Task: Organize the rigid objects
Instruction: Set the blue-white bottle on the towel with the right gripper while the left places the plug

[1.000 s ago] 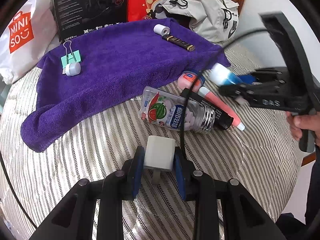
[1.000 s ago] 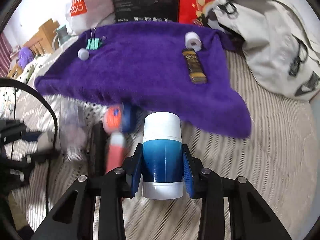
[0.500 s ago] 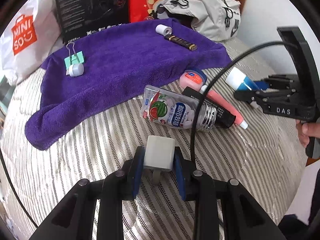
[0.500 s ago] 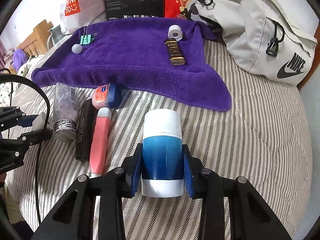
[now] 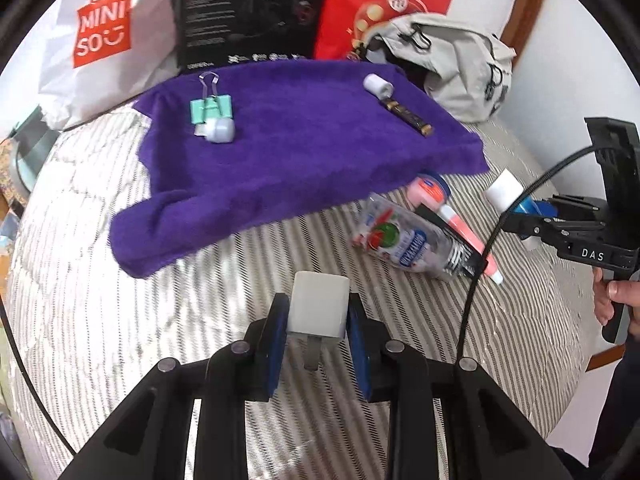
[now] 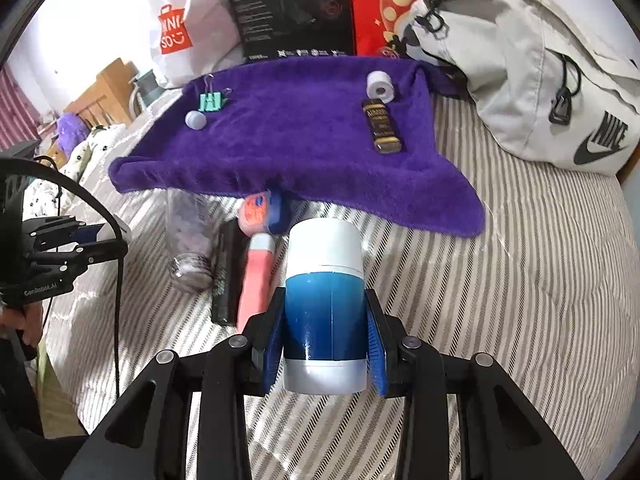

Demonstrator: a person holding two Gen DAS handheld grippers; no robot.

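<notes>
White plug (image 5: 319, 307) sits pinched in the left gripper (image 5: 318, 322), now swung left toward the purple towel (image 5: 304, 152). Blue-and-white stick (image 6: 325, 304) is squeezed in the right gripper (image 6: 326, 330), nearer the towel too, so both look ready to drop there

left gripper (image 5: 318, 320): closed, holding | right gripper (image 6: 325, 328): closed, holding
</notes>
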